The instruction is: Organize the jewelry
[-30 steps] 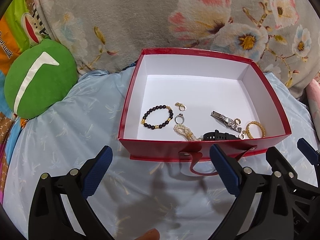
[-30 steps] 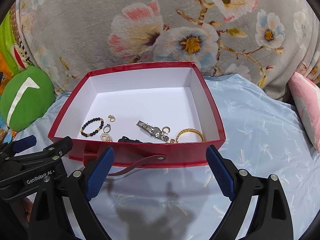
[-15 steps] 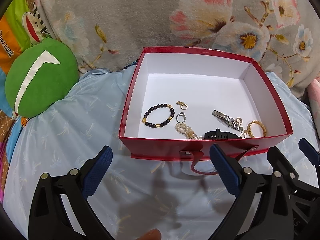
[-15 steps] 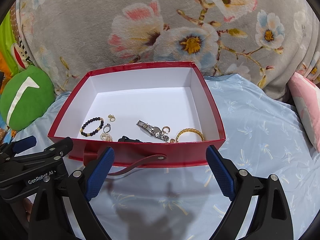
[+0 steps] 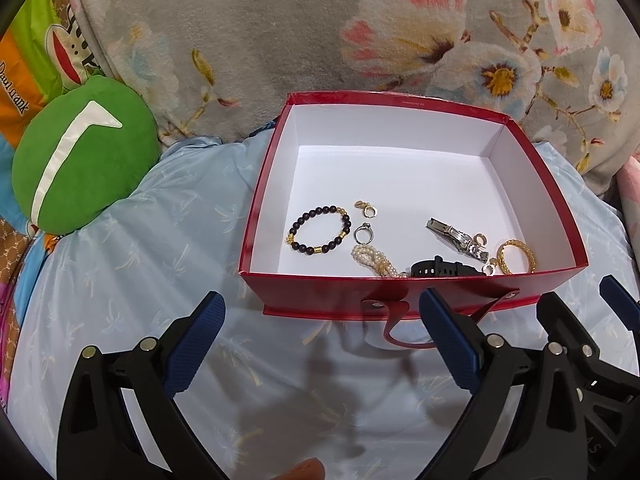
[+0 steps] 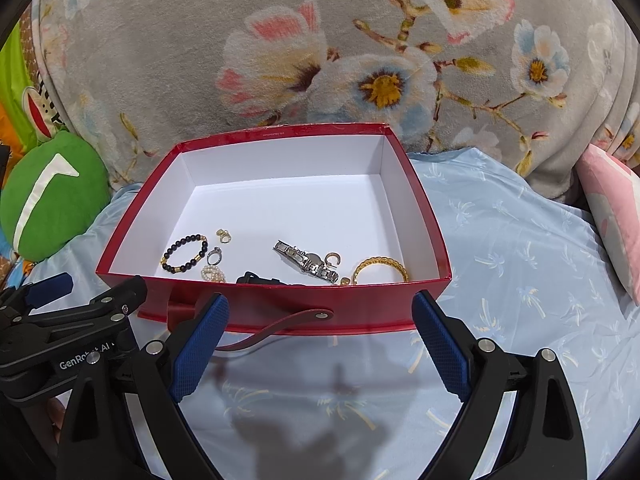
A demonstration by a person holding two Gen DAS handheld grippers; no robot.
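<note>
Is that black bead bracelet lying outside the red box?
No, the black bead bracelet lies on the white floor inside the red box, near its left wall, beside a silver ring.

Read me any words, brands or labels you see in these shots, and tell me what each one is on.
"GenRobot.AI", partly hidden: on the left gripper body, in the right wrist view.
"Paul frank", first letter cut off: on the orange fabric.
Tiny print on the red box back rim: too small to read.
</note>
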